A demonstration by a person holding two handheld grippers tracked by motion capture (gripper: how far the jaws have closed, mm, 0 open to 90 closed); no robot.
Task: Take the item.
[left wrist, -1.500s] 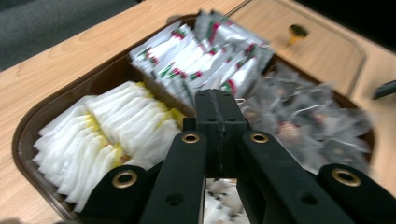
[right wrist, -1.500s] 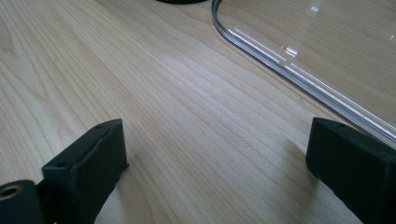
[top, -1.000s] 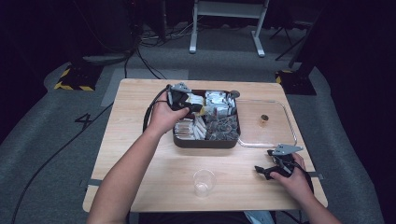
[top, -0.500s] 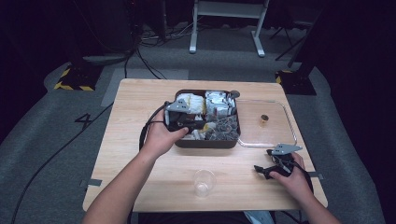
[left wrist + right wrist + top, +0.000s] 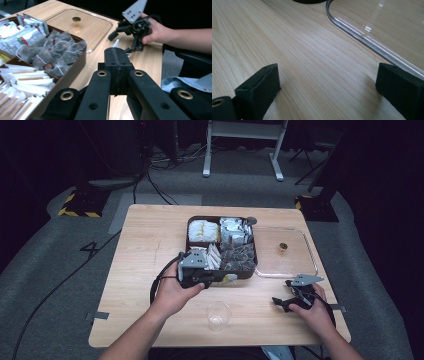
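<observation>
Sachet (image 5: 230,278) pinched in left claw (image 5: 226,278), right claw (image 5: 278,303) spread on table (image 5: 140,270)

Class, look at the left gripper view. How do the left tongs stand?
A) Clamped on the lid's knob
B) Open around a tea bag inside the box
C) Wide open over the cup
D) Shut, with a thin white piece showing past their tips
D: the left tongs have their jaws pressed together, a thin white piece pokes out beyond the tips, and they hang over the table beside the box.
</observation>
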